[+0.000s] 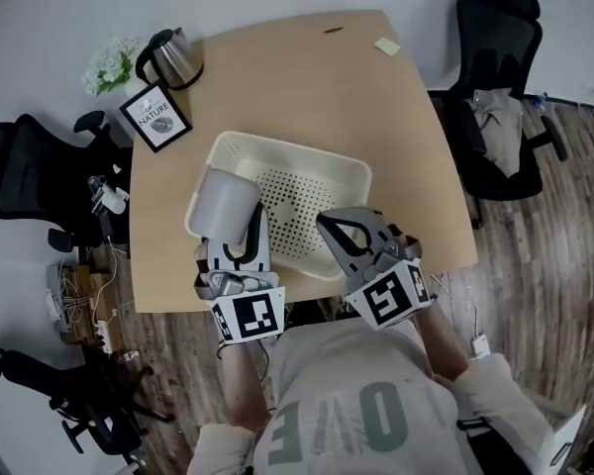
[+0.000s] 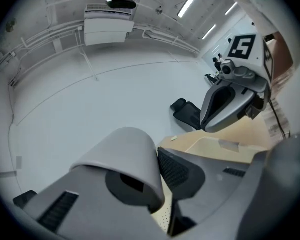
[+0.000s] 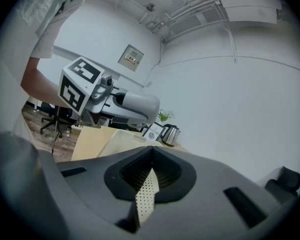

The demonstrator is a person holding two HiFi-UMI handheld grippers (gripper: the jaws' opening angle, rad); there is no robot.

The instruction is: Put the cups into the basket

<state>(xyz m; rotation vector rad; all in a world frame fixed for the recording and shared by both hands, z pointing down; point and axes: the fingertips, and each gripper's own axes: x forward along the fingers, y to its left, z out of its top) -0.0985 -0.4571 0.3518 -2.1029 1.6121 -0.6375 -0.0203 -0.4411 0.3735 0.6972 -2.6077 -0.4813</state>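
Cup [image 1: 226, 204] in left gripper [image 1: 246, 228] seemingly overhangs basket [image 1: 295, 152] rim.

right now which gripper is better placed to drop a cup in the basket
Left: the left gripper is shut on the cup at the basket's left edge. The right gripper is shut, empty.

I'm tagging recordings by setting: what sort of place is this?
Probably an office: a wooden table with black swivel chairs beside it, and a kettle and framed picture at one corner.
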